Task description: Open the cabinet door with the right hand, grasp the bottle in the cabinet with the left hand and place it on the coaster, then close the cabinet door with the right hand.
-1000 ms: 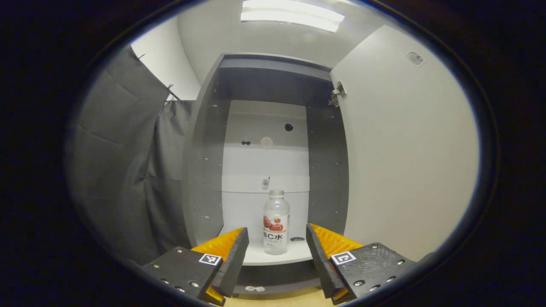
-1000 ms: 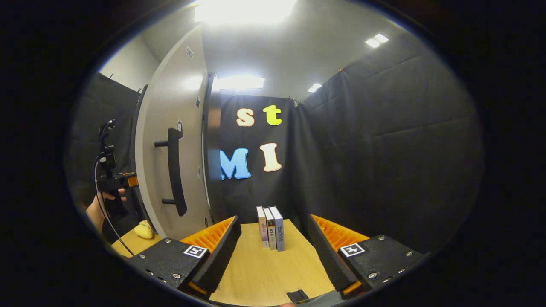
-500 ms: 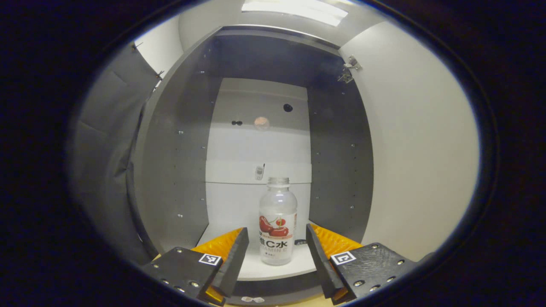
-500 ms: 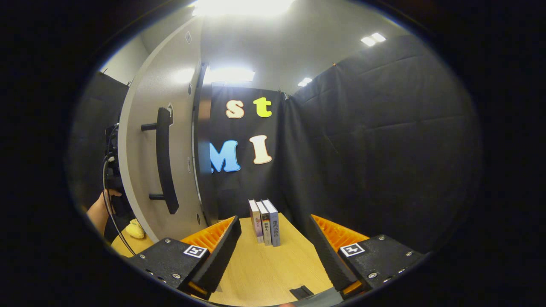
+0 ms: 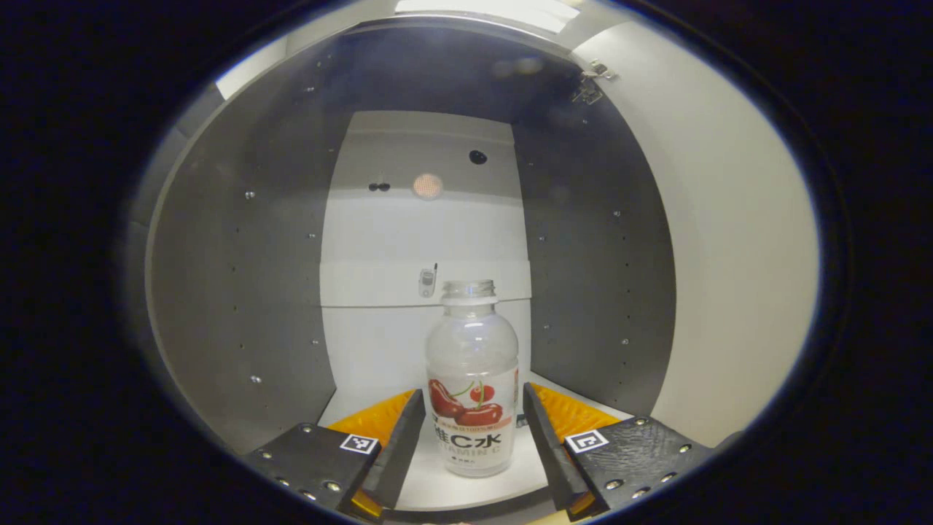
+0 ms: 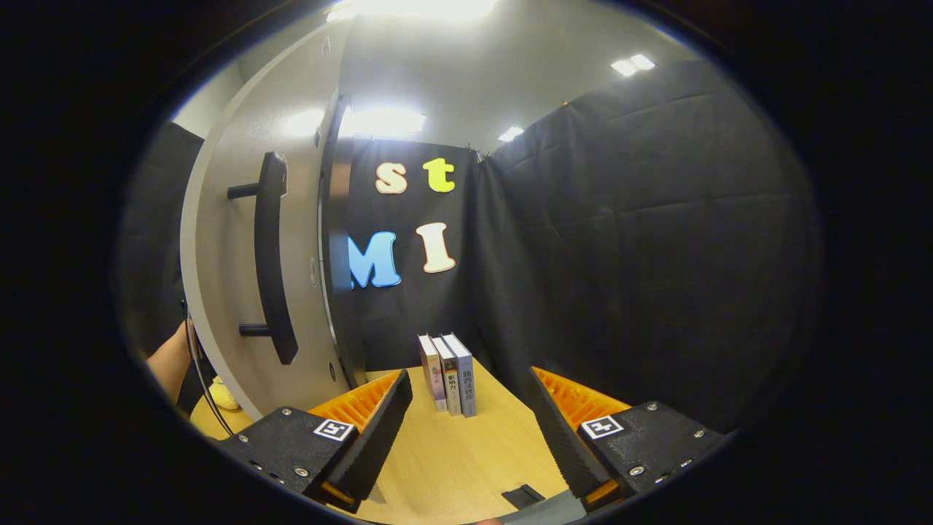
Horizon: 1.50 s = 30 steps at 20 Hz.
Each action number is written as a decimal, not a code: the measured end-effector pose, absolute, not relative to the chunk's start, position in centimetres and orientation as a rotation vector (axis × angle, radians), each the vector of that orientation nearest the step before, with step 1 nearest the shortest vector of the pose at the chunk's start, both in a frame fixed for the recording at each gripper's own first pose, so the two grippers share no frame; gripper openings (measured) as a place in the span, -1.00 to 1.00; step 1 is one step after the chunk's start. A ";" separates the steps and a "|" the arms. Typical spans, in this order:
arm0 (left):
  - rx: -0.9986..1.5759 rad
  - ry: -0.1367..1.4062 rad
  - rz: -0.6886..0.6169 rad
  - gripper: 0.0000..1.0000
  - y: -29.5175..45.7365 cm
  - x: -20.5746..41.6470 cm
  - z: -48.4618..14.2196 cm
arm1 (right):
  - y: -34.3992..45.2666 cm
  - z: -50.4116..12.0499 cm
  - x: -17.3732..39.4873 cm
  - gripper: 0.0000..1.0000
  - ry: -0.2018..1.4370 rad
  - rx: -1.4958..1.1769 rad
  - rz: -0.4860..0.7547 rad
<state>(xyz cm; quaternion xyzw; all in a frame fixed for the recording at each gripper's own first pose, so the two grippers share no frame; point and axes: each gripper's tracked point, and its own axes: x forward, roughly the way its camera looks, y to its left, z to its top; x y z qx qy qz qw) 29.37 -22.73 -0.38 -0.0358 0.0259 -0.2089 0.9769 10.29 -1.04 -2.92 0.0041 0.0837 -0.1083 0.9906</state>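
Clear plastic bottle (image 5: 472,394) is standing upright, neck up, on the cabinet shelf (image 5: 430,481) between the spread fingers of the left hand-held gripper (image 5: 472,445), ungrasped, while the right hand-held gripper (image 6: 468,430) is idling wide over the tabletop (image 6: 452,467) beside the opened cabinet door (image 6: 219,292), closing pending.

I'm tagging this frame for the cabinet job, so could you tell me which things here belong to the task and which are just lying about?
Part of the job:
- bottle, upright on the cabinet shelf
- left gripper, open, fingers either side of the bottle
- cabinet door, open, with its handle
- right gripper, open, holding nothing

Just lying about:
- three books standing on the table
- yellow object beyond the door
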 end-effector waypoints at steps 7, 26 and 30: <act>-0.042 0.069 -0.430 0.28 -22.9 29.7 -0.9 | -0.9 -3.0 10.2 0.94 0.168 0.015 -0.201; -0.060 -0.034 -0.303 0.41 -16.9 16.5 3.7 | -2.1 -2.4 5.5 0.92 0.163 0.054 -0.029; -0.058 -0.046 -0.275 0.41 -15.9 13.4 3.6 | -2.0 -2.6 4.5 0.92 0.170 0.054 0.000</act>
